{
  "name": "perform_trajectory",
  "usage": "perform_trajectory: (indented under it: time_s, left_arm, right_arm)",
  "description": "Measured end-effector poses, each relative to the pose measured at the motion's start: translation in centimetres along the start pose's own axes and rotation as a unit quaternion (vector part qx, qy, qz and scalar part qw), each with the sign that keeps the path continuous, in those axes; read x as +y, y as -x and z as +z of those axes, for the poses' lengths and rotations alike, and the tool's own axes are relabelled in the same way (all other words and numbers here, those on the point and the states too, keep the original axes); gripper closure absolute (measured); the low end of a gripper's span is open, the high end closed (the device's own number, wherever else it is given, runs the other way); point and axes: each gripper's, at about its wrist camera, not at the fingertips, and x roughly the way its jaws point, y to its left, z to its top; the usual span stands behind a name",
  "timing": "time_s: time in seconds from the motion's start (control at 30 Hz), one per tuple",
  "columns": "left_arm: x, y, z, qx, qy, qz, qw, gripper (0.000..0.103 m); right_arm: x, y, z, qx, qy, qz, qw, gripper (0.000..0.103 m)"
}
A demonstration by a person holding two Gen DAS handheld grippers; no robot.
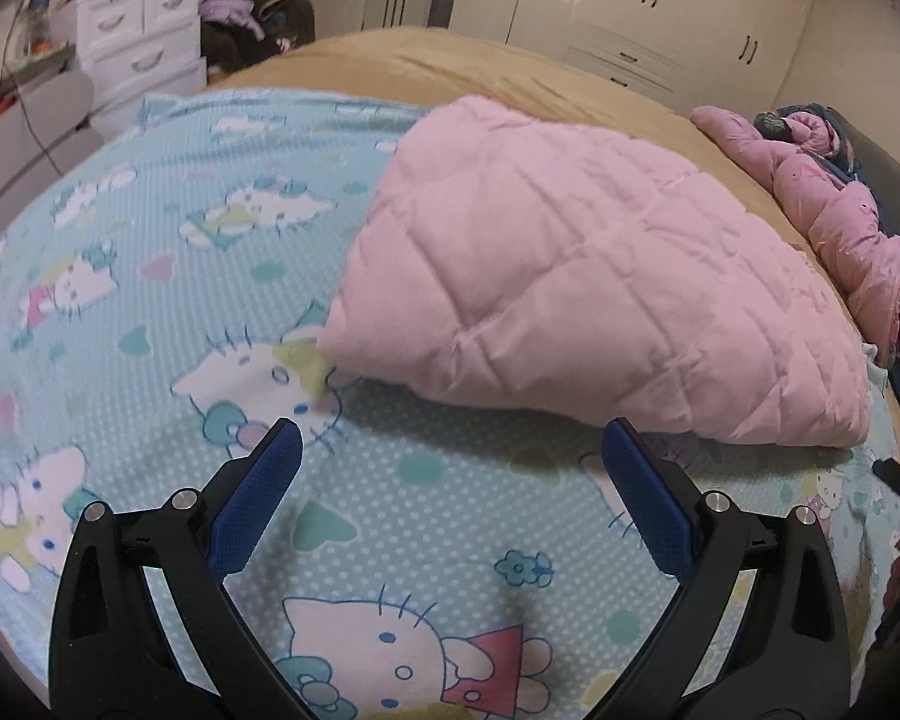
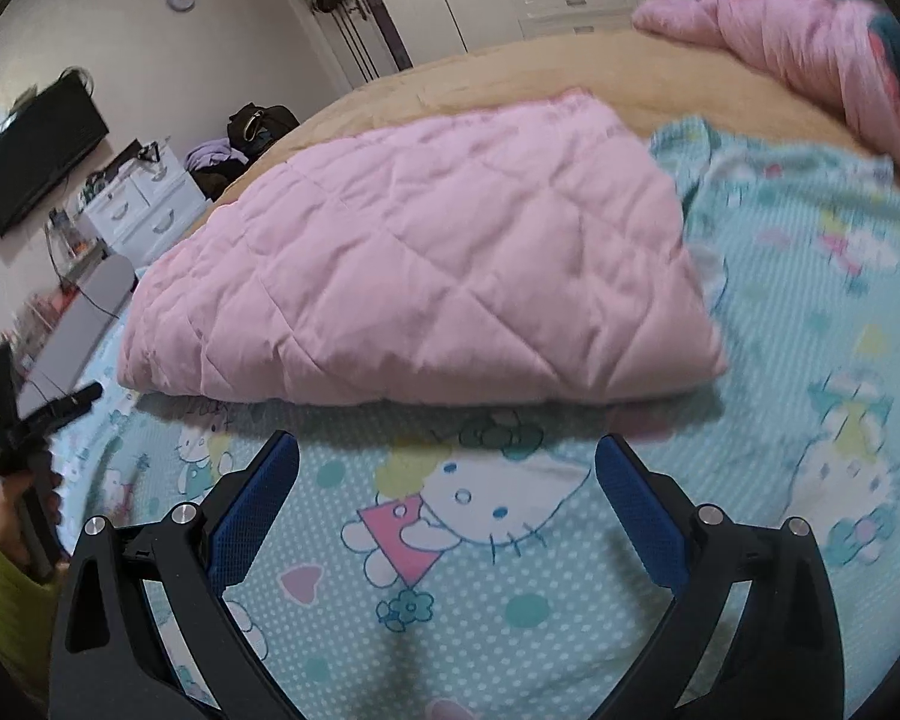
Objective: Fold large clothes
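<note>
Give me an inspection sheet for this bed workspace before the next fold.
Surface: cartoon-cat print sheet spread over a tan bedcover.
Job's things: pink quilted garment lies folded on the sheet; a second pink padded garment is heaped at the bed's far edge.
Clutter: dark and purple clothes pile beyond the bed.
Grippers: left hand-held gripper open, empty, short of the folded garment; right hand-held gripper open, empty.
Cables: thin dark cable trailing beside the bed.
Surroundings: white drawer unit, white wardrobe, wall-mounted TV.
</note>
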Motion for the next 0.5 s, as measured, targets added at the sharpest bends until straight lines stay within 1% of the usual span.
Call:
perform_trajectory:
  time_s: [0.2,0.33,0.4,0.47,0.5]
  left_arm:
    - [0.8,-1.1,-0.1,0.017,0.027,-0.021,0.9993,0.009]
    - [0.9,-1.6,0.3,0.022,0.041,-0.041,0.9981,0.009]
    - [0.9,-2.0,0.6,0.027,0.052,-0.07,0.9958,0.009]
    - [1.3,-2.6,0.9,0.036,0.076,-0.109,0.9905,0.009]
    - [1.5,-2.9,1.1,0.038,0.085,-0.12,0.9884,0.009]
  right_arm:
    - [-2.5,-0.9,-0.5,0.019,-0.045,0.015,0.999,0.004]
    - [-4.5,-1.7,-0.4,0.03,-0.095,0.053,0.994,0.004]
    - [-5.4,-2.1,-0.4,0.037,-0.121,0.071,0.989,0.004]
    - [-6.0,-2.3,-0.2,0.038,-0.136,0.083,0.987,0.004]
    - [-6.3,-2.3,-0.1,0.037,-0.14,0.088,0.985,0.004]
